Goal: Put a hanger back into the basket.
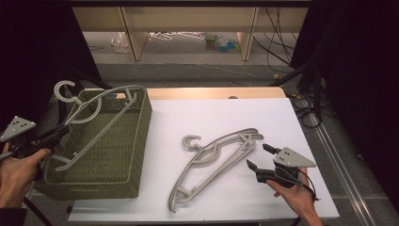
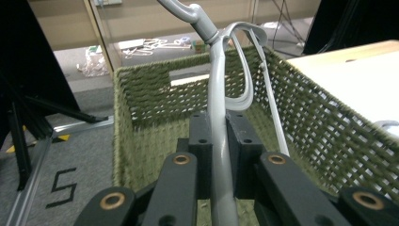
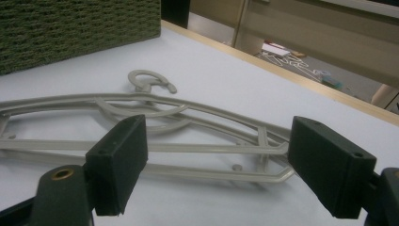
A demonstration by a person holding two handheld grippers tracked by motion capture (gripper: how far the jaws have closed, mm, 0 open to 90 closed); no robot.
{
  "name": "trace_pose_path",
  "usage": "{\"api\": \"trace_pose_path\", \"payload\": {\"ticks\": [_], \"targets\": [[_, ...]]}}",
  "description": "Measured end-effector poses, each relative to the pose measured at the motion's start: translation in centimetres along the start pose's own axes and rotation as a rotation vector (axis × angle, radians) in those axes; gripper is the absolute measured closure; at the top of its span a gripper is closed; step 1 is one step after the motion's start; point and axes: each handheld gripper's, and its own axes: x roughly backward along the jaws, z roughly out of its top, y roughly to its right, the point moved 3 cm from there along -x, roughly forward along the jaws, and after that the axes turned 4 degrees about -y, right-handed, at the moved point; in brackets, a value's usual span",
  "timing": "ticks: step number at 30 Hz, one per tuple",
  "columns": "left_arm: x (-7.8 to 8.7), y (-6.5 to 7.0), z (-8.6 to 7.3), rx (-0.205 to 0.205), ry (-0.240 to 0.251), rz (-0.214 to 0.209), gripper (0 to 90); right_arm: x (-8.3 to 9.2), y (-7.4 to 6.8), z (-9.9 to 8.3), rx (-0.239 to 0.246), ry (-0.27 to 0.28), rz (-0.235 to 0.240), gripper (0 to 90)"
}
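Note:
A grey plastic hanger [image 1: 96,120] hangs tilted over the green woven basket [image 1: 134,141], its hook [image 1: 65,89] up past the basket's far left corner. My left gripper [image 1: 62,130] is shut on one arm of that hanger [image 2: 217,108], which runs up between the jaws in the left gripper view [image 2: 219,129]. Grey hangers [image 1: 216,157] lie stacked on the white table top, hooks toward the basket. My right gripper [image 1: 259,156] rests open just right of their right end. In the right gripper view its jaws [image 3: 226,160] stand wide, with the hangers [image 3: 150,136] flat beyond them.
The basket [image 2: 155,94] takes up the table's left side. The white table top [image 1: 226,117] has a wooden far edge [image 1: 211,92]. Shelving, cables and loose items lie on the floor beyond. Dark curtains and stand legs flank both sides.

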Motion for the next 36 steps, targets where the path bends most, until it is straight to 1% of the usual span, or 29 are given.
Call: {"api": "trace_pose_path", "payload": {"ticks": [1, 3, 4, 6, 8, 9, 11, 12, 14, 15, 16, 17, 18, 20, 21, 22, 23, 24, 25, 26, 27, 28, 29, 30, 31, 32, 33, 35, 36], "targets": [[-0.1, -0.1, -0.1, 0.001, -0.006, 0.004, 81.3, 0.0, 0.0, 0.0, -0.001, 0.0, 0.003, 21.5], [-0.5, -0.2, -0.3, 0.0, -0.012, -0.007, 81.2, 0.0, 0.0, 0.0, 0.002, 0.003, 0.002, 21.5], [-0.8, -0.2, -0.3, -0.014, -0.027, -0.01, 81.3, 0.0, -0.1, 0.1, 0.0, 0.007, 0.002, 21.5], [-1.0, -0.3, -0.3, -0.025, -0.043, -0.002, 81.2, -0.1, -0.1, 0.0, -0.002, -0.001, 0.006, 21.5], [-1.1, -0.6, -0.4, -0.022, -0.037, -0.007, 81.3, -0.1, -0.1, 0.0, 0.001, -0.003, 0.007, 21.5], [-1.2, -0.8, -0.5, -0.028, -0.047, -0.006, 81.2, -0.1, -0.1, 0.0, -0.002, -0.003, 0.008, 21.5], [-1.5, -0.9, -1.0, -0.063, -0.072, -0.002, 81.2, -0.2, -0.1, 0.0, -0.003, 0.0, 0.007, 21.5], [-1.8, -0.9, -1.3, -0.096, -0.114, 0.012, 81.0, -0.1, -0.1, 0.0, -0.002, -0.004, 0.01, 21.5], [-2.3, -0.8, -1.8, -0.127, -0.153, 0.032, 80.9, -0.1, -0.1, 0.0, 0.0, -0.002, 0.009, 21.5], [-2.7, -0.9, -2.0, -0.138, -0.156, 0.051, 81.2, -0.1, -0.1, 0.0, 0.0, -0.003, 0.008, 21.5], [-2.8, -1.0, -2.0, -0.134, -0.152, 0.045, 81.1, -0.1, -0.1, 0.0, -0.003, -0.003, 0.01, 21.5], [-3.0, -1.0, -2.0, -0.124, -0.152, 0.047, 81.1, -0.1, -0.1, 0.0, -0.003, -0.003, 0.01, 21.5], [-3.2, -1.2, -1.9, -0.16, -0.165, 0.058, 81.2, -0.1, -0.1, 0.0, -0.003, -0.003, 0.011, 21.5], [-3.7, -1.1, -2.0, -0.179, -0.187, 0.073, 81.1, -0.1, -0.1, 0.0, -0.003, -0.003, 0.011, 21.5], [-4.0, -1.1, -2.0, -0.195, -0.201, 0.077, 81.1, -0.2, -0.1, 0.0, -0.003, 0.003, 0.005, 21.5], [-4.2, -1.0, -2.0, -0.214, -0.218, 0.091, 81.0, -0.2, -0.1, 0.0, -0.004, 0.0, 0.007, 21.5], [-4.4, -0.8, -2.0, -0.224, -0.228, 0.1, 81.0, -0.2, -0.2, 0.0, -0.003, 0.001, 0.007, 21.5], [-4.4, -0.9, -1.9, -0.252, -0.244, 0.108, 80.8, -0.2, -0.2, 0.1, -0.005, 0.002, 0.01, 21.5], [-4.6, -0.9, -2.1, -0.248, -0.282, 0.11, 80.6, -0.2, -0.2, 0.1, -0.004, 0.003, 0.01, 21.5], [-4.7, -1.0, -2.2, -0.255, -0.304, 0.11, 80.5, -0.2, -0.2, 0.1, -0.003, 0.003, 0.01, 21.5], [-4.9, -0.8, -2.4, -0.261, -0.308, 0.121, 80.4, -0.1, -0.2, 0.1, -0.003, -0.004, 0.015, 21.5], [-5.0, -0.7, -2.4, -0.277, -0.32, 0.13, 80.5, -0.1, -0.1, 0.1, -0.002, -0.003, 0.013, 21.4], [-5.0, -0.5, -2.3, -0.281, -0.331, 0.13, 80.6, -0.1, -0.1, 0.1, -0.001, -0.003, 0.013, 21.5], [-5.3, -0.2, -2.3, -0.269, -0.343, 0.122, 79.9, -0.1, -0.1, 0.1, -0.004, 0.0, 0.013, 21.5], [-5.3, -0.1, -2.3, -0.282, -0.373, 0.12, 79.6, -0.1, -0.1, 0.1, -0.005, 0.0, 0.012, 21.4], [-5.4, 0.0, -2.2, -0.296, -0.391, 0.131, 79.8, -0.1, -0.1, 0.1, -0.005, -0.002, 0.011, 21.5], [-5.5, 0.2, -2.2, -0.287, -0.397, 0.134, 79.6, -0.1, -0.1, 0.1, -0.006, -0.004, 0.012, 21.4], [-5.4, 0.5, -2.0, -0.249, -0.377, 0.138, 77.0, -0.1, -0.1, 0.0, -0.001, -0.004, 0.013, 21.5], [-5.4, 0.8, -1.8, -0.211, -0.352, 0.129, 73.7, -0.1, -0.1, 0.0, -0.001, -0.004, 0.013, 21.5]]}}
